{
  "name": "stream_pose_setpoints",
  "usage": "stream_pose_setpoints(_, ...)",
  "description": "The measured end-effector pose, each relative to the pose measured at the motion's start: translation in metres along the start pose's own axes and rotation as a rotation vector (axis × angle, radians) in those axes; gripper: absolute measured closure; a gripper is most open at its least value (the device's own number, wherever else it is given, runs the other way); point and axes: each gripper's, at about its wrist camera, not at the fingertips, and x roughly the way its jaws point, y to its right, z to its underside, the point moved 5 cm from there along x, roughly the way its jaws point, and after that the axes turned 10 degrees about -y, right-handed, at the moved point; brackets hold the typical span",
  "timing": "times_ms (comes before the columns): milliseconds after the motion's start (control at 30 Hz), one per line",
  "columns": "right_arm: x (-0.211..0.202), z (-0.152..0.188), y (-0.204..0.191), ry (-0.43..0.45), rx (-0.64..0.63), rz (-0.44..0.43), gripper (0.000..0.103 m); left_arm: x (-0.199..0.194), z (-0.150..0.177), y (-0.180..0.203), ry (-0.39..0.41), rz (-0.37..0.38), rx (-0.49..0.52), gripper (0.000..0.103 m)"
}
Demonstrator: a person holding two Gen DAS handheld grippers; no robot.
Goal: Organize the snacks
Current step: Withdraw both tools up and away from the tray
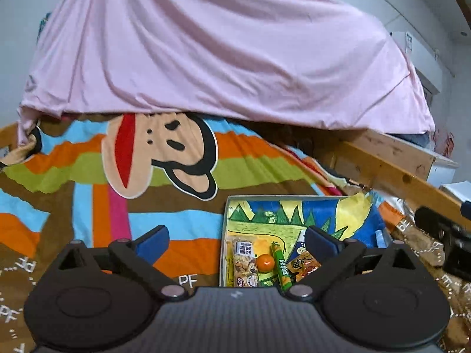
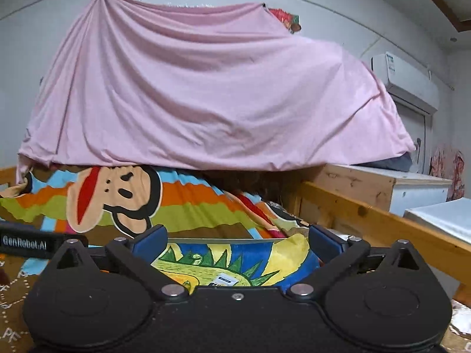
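Snacks lie in the near left corner of a shallow box (image 1: 232,206) on the bed: a nut bag (image 1: 245,264), an orange ball (image 1: 265,262), a green stick pack (image 1: 282,267) and an orange packet (image 1: 303,264). Left gripper (image 1: 237,239) fingers are spread wide and empty; the snacks sit between and below them. Right gripper (image 2: 238,239) fingers, equally wide and empty, straddle the box's far wall.

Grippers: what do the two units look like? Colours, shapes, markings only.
Both match. The left gripper and right gripper have a black body, two round black discs, black linkage arms with silver pivot pins, and blue finger pads. The left gripper's side, seen from the right wrist, carries white GenRobot.AI lettering. No cables or sleeves visible.
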Motion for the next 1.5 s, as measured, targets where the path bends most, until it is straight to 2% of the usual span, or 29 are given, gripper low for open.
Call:
stream_pose_setpoints(200, -0.042, 0.005, 0.006, 0.010, 0.015, 0.004, 0.001, -0.036, 0.009, 0.005, 0.016, -0.029, 0.043, 0.000)
stream_pose_setpoints(500, -0.085, 0.026, 0.008, -0.022, 0.026, -0.019, 0.001, -0.082, 0.037, -0.011, 0.004, -0.145, 0.120, 0.000)
stream_pose_setpoints(800, -0.118, 0.056, -0.004, -0.074, 0.012, -0.025, 0.001, -0.113, 0.070, -0.036, -0.065, -0.186, 0.137, 0.000)
stream_pose_setpoints(1000, -0.133, 0.079, -0.012, -0.145, 0.029, -0.053, 0.001, -0.122, 0.087, -0.055, -0.139, -0.217, 0.112, 0.000)
stream_pose_setpoints(1133, -0.135, 0.093, -0.016, -0.204, 0.061, -0.075, 0.001, -0.125, 0.090, -0.065, -0.151, -0.231, 0.084, 0.000)
stream_pose_setpoints(1333, -0.126, 0.105, -0.021, -0.263, 0.068, -0.078, 0.001, -0.117, 0.092, -0.073, -0.186, -0.247, 0.068, 0.000)
stream_pose_setpoints(1500, -0.114, 0.120, -0.024, -0.329, 0.080, -0.087, 0.001, -0.103, 0.092, -0.076, -0.252, -0.266, 0.070, 0.000)
